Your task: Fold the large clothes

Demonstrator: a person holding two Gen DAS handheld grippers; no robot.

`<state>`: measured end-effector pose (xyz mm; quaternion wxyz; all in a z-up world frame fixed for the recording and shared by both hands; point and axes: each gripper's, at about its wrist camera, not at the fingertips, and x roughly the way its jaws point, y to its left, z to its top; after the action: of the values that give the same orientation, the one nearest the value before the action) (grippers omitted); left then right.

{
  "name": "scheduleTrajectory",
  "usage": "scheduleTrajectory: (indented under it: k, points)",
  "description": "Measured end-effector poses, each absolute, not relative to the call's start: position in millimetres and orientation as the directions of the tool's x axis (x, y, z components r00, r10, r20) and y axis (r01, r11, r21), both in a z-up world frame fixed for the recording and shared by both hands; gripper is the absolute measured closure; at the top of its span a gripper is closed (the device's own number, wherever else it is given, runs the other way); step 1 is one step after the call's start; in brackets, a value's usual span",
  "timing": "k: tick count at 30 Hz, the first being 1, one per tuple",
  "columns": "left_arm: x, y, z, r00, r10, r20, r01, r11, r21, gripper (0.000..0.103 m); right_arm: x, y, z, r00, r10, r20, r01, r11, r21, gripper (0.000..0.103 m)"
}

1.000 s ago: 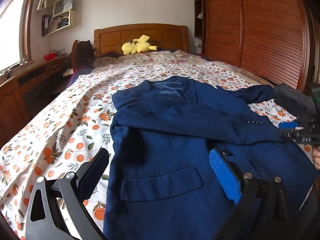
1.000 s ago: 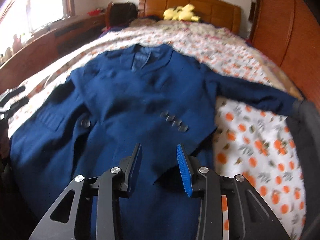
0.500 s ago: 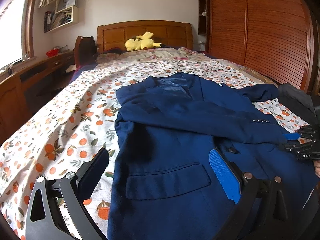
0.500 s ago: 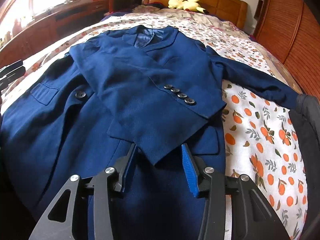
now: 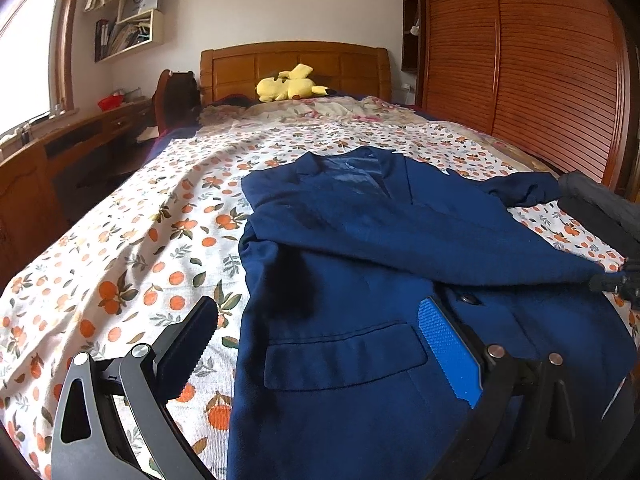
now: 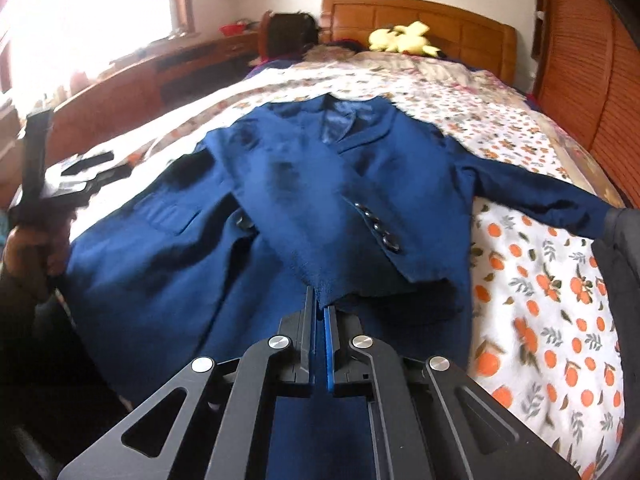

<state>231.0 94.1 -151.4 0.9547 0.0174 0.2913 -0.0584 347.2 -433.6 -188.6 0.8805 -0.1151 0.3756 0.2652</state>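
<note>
Yellow plush toy (image 5: 290, 85) lies at the headboard (image 5: 294, 68); dark garment (image 5: 600, 208) on the bed's right edge.

A home bedroom: a bed (image 5: 132, 248) with an orange-print sheet runs ahead of the hand-held gripper to a wooden headboard (image 5: 294, 66), where a yellow plush toy (image 5: 288, 86) lies. A slatted wardrobe (image 5: 552, 68) stands right, a window (image 5: 24, 64) and wall shelves (image 5: 128, 24) left.
</note>
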Motion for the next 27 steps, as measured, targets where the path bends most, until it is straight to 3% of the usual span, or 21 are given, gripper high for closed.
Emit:
scheduleTrajectory:
  k: [3, 6, 13, 16, 27]
  points:
    - [221, 93, -145, 0.831, -0.104, -0.546, 0.121, 0.993, -0.006, 0.002, 345, -432, -189, 0.585, 0.383, -0.715, -0.555, 0.832, -0.009, 0.098]
    - [211, 89, -138, 0.839, -0.112, -0.532, 0.123, 0.992, -0.014, 0.002, 344, -437, -181, 0.604, 0.4, -0.689, -0.55, 0.835, 0.004, 0.085]
    - [193, 62, -127, 0.851, -0.125, -0.51, 0.144, 0.99, -0.002, 0.002, 361, -439, -174, 0.623, 0.43, -0.653, -0.57, 0.822, -0.003, 0.082]
    - [192, 46, -126, 0.848, -0.137, -0.511, 0.162, 0.987, 0.004, 0.002, 380, -438, -184, 0.616, 0.425, -0.663, -0.578, 0.816, -0.014, 0.072]
    - [194, -15, -131, 0.832, -0.172, -0.528, 0.207, 0.978, 0.007, 0.002, 424, -453, -230, 0.558, 0.416, -0.718, -0.592, 0.806, 0.007, 0.07]
